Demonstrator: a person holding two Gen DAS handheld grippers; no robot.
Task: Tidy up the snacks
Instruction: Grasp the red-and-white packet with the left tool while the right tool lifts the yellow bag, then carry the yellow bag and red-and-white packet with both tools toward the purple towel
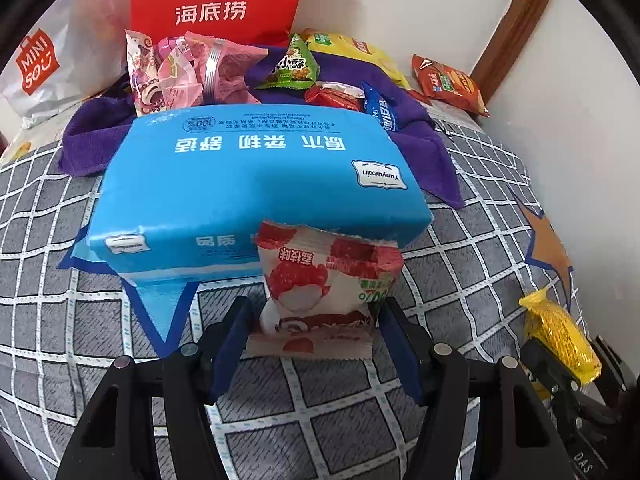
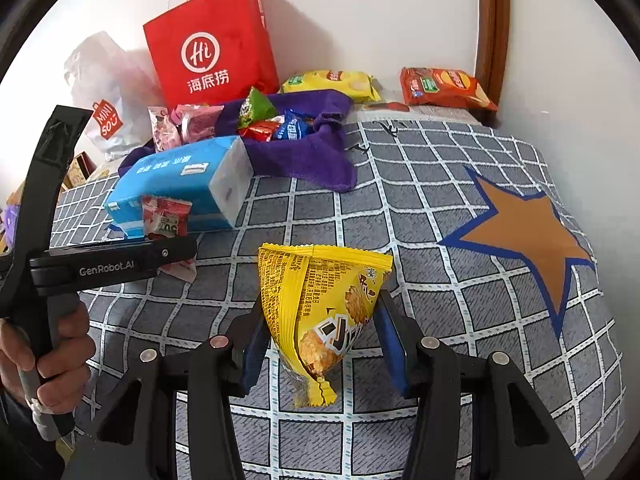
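Your left gripper stands partly open around a red-and-white snack packet. The packet sits upright on the grey checked bedcover, its top edge leaning against the blue tissue pack. It is a small pillow pouch, white with red fruit printed on it and a flat crimped seam along the bottom. A gap shows beside the left pad, so the pads do not seem to be pressing it, though at the right pad you cannot tell for sure.

Your right gripper has hold of a yellow snack packet, pinched at its lower part so the wide top fans out above the fingers. It shows small dark print on one face, a picture of golden crackers, and a zigzag-cut tail hanging below.

Behind the tissue pack, more snacks lie on a purple cloth, with a red paper bag against the wall.
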